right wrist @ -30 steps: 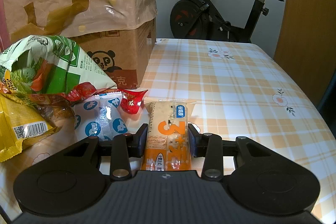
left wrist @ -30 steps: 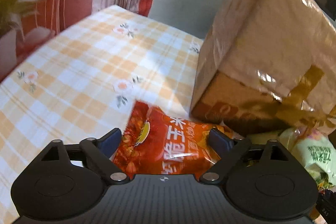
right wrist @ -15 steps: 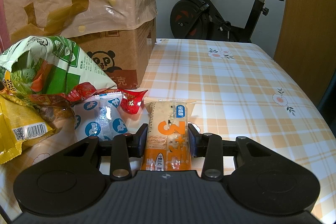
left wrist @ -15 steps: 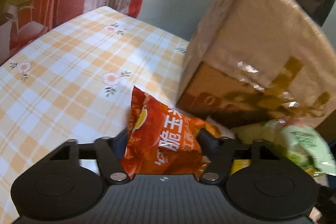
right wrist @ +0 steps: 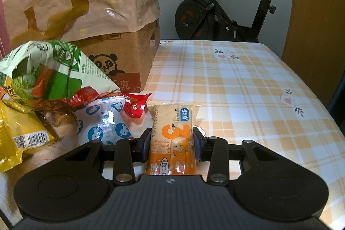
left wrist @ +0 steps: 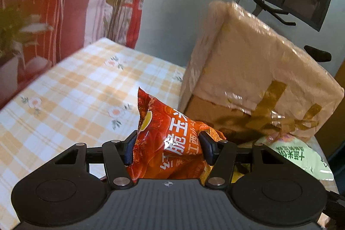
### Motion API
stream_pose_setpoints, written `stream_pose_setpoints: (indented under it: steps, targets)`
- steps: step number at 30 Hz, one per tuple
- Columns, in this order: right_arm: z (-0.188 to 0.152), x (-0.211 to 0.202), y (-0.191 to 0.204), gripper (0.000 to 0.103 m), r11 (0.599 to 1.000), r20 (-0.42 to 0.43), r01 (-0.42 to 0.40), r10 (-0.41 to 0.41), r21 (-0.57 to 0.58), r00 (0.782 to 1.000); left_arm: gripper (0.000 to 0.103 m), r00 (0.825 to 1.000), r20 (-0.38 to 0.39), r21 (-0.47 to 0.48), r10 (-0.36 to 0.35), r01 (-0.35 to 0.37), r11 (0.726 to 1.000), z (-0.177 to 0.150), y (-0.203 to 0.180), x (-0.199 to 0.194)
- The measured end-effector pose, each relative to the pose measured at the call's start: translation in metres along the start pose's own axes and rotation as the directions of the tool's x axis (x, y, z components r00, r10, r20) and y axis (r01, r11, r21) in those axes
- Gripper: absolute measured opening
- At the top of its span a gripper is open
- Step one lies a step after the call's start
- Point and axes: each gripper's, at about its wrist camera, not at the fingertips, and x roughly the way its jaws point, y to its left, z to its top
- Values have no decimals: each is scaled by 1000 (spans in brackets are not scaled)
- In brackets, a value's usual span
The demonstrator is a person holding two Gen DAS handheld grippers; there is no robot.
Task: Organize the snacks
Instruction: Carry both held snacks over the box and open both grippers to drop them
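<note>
An orange-checked floral tablecloth [right wrist: 248, 87] covers the table; an exercise bike [right wrist: 226, 14] stands behind it. One paper-wrapped cardboard box [right wrist: 90, 14] stands beside five loose snack packets. The right gripper [right wrist: 171, 142] pinches one orange wafer bar [right wrist: 172, 133], its long axis pointing away along the fingers. The left gripper [left wrist: 166, 147], its jaws closing, squeezes one red corn-snack bag [left wrist: 163, 133], tilted upward.

Black ribbed gripper [left wrist: 166, 143]; blue-padded fingers [left wrist: 129, 149] (silver screws)
</note>
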Motion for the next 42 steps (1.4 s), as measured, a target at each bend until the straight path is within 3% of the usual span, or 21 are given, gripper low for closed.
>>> stream_pose_setpoints:
  steps: [8, 15, 18, 25, 32, 37, 42]
  targets:
    - [13, -22, -6, 40, 999, 52, 2, -5, 54, 999, 61, 993, 117, 79, 24, -34, 996, 24, -9, -24]
    - [50, -55, -3, 39, 999, 191, -17, 9, 40, 981, 62, 966, 259, 126, -27, -6, 992, 59, -25, -55]
    - [73, -69, 1, 40, 999, 268, -30, 21, 29, 963, 62, 947, 318, 143, -50, 4, 990, 77, -35, -70]
    - [134, -92, 13, 40, 995, 430, -95, 89, -8, 898, 62, 913, 388, 219, -126, 41, 975, 111, -78, -77]
    - [198, -75, 34, 40, 980, 464, -191, 198, -63, 863, 62, 912, 365, 266, -186, 89, 960, 143, -118, -39]
    - [231, -45, 63, 39, 969, 422, -204, 243, -138, 873, 62, 925, 323, 288, -202, 107, 952, 150, -138, -6]
    - [244, -4, 77, 39, 967, 321, -222, 251, -124, 913, 63, 948, 253, 305, -193, 111, 946, 156, -145, 29]
